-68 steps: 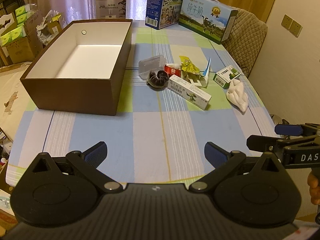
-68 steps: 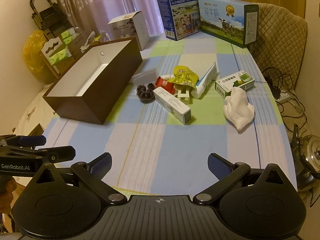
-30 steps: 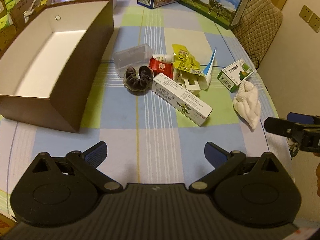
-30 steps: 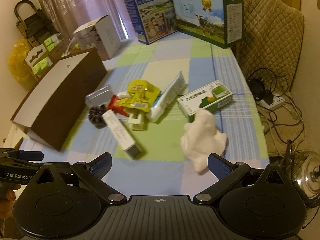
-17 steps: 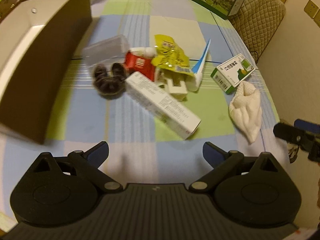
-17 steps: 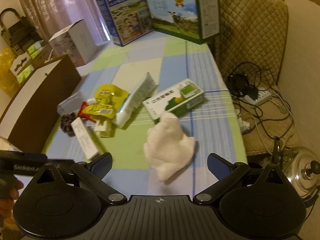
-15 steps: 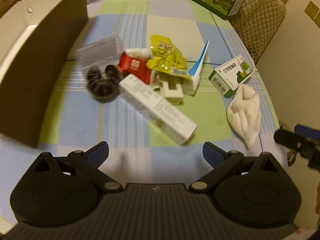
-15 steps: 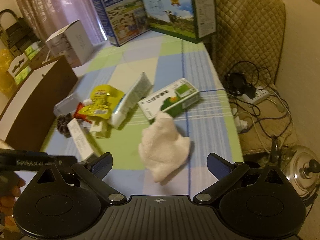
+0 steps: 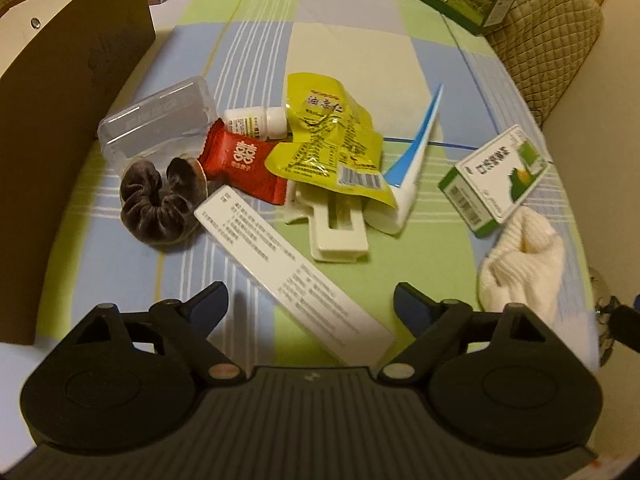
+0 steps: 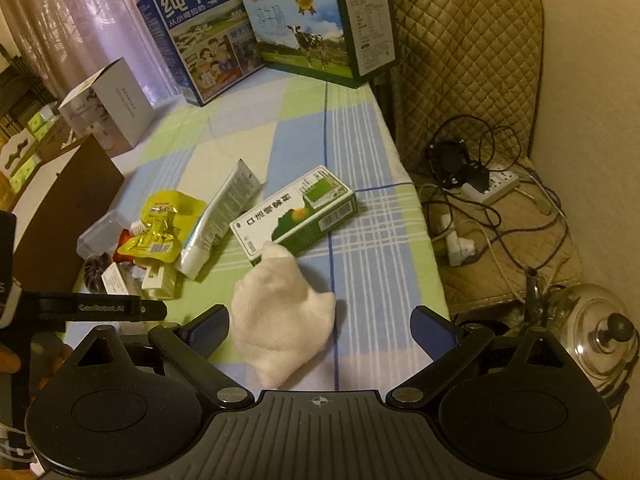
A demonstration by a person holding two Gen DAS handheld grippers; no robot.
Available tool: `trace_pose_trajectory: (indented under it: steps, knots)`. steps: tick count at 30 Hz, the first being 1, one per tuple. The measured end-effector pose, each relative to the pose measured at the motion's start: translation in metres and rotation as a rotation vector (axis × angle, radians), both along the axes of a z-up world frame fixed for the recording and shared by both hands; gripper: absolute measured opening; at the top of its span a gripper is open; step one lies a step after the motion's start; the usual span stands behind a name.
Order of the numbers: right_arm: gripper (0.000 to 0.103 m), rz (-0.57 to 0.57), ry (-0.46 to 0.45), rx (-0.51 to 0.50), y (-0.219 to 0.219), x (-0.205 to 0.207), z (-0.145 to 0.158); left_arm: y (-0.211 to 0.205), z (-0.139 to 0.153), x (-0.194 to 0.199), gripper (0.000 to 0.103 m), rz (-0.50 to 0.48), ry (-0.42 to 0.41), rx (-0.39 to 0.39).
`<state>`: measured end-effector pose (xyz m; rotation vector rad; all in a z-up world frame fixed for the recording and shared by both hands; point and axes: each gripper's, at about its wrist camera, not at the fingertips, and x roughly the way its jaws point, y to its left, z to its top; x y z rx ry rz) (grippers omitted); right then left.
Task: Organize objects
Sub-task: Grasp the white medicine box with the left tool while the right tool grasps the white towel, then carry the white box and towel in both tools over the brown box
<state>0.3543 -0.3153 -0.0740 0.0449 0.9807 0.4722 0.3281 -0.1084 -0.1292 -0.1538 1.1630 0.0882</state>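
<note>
My left gripper [image 9: 308, 304] closes around one long white box [image 9: 294, 268], not gripping; right gripper [image 10: 320, 326] gapes over one sock [image 10: 282, 316]; two milk cartons [image 10: 312, 24] far.

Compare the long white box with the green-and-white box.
The long white box is slim, all white with small print; the green-and-white box is shorter, broader, with green panels. The white cloth touches only the green-and-white one. Both lie flat on the checked tablecloth.

On the bench lie one long white carton [image 9: 292, 270], one green-and-white carton [image 9: 494, 180], one white sock [image 9: 524, 258], one dark scrunchie [image 9: 158, 202], one red sachet [image 9: 242, 164], one yellow pouch [image 9: 326, 142], one tube [image 9: 408, 168], one clear case [image 9: 156, 120], one small white bottle [image 9: 256, 122]. Two milk boxes [image 10: 200, 36] [image 10: 320, 20] stand behind.
</note>
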Motion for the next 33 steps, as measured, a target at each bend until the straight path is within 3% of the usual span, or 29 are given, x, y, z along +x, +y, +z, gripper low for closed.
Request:
trace_pose_trajectory:
  steps: [2,4,8,11,19,24,28,33]
  knots:
    - [0.095,0.018,-0.002,0.010,0.005,0.003,-0.003,0.002,-0.003,0.001,0.067,-0.001,0.003,0.007]
    - [0.094,0.046,-0.010,0.025,0.012,0.006,-0.007,0.006,-0.005,0.000,0.062,0.003,0.015,-0.007]
    - [0.090,0.104,-0.020,0.008,0.030,0.010,-0.018,0.010,-0.007,-0.010,0.036,-0.007,0.023,0.014]
    - [0.082,0.156,-0.028,-0.017,0.044,0.013,-0.029,0.014,-0.007,-0.021,0.022,-0.024,0.024,0.034]
    - [0.058,0.260,-0.112,-0.164,0.071,0.006,-0.057,0.035,-0.005,-0.058,0.022,-0.011,0.026,0.090]
    - [0.031,0.352,-0.186,-0.223,0.073,-0.013,-0.059,0.052,-0.004,-0.081,0.022,0.032,0.038,0.088]
    - [0.027,0.441,-0.066,-0.114,0.069,-0.027,-0.048,0.061,-0.003,-0.093,0.022,0.040,0.047,0.085]
    - [0.031,0.505,-0.053,-0.117,0.076,-0.052,-0.044,0.063,-0.003,-0.095,0.022,0.028,0.042,0.073]
